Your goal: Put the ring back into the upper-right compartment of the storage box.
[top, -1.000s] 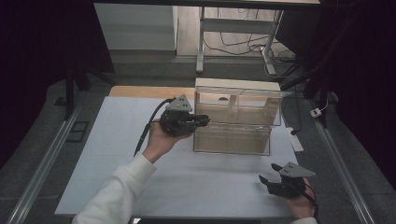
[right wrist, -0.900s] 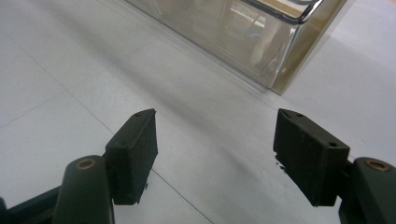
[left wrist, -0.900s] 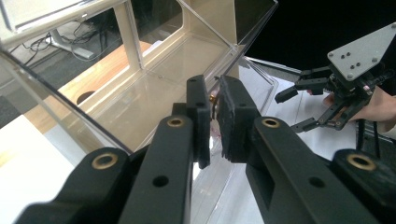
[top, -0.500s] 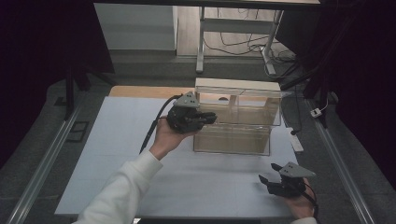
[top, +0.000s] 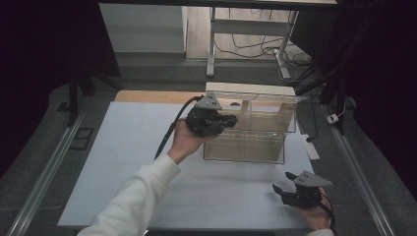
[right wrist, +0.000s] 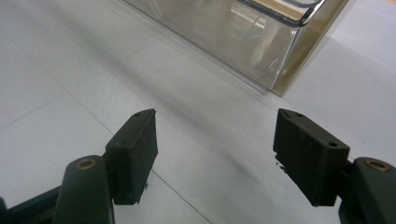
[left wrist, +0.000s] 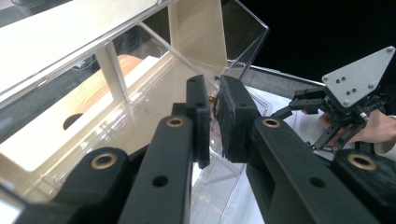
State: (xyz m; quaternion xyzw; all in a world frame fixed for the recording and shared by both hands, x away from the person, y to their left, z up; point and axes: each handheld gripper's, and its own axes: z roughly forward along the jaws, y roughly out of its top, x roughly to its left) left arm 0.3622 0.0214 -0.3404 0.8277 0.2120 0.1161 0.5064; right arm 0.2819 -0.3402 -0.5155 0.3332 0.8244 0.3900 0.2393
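A clear plastic box (top: 255, 140) with a cream back wall stands on the white mat (top: 137, 152). A hand holds my left gripper (top: 233, 119) at the box's upper left rim, jaws pointing right over the open top. In the left gripper view the box (left wrist: 116, 107) lies just beyond my left gripper (left wrist: 215, 95), whose pads are closed to a thin slit. A tiny brass-and-pink thing shows in that slit, too small to name. My right gripper (top: 279, 190) rests low at the mat's front right, open and empty. In the right gripper view my right gripper (right wrist: 215, 140) faces the box's corner (right wrist: 275, 51).
A strip of wooden tabletop (top: 147, 96) shows behind the mat. A small white device (top: 311, 147) lies just right of the box. Metal rails (top: 54, 162) run along both sides. The other gripper (left wrist: 348, 100) appears beyond the box in the left gripper view.
The left gripper has moved right and slightly up, from beside the box's left wall to over its upper left rim. The right gripper has stayed where it was.
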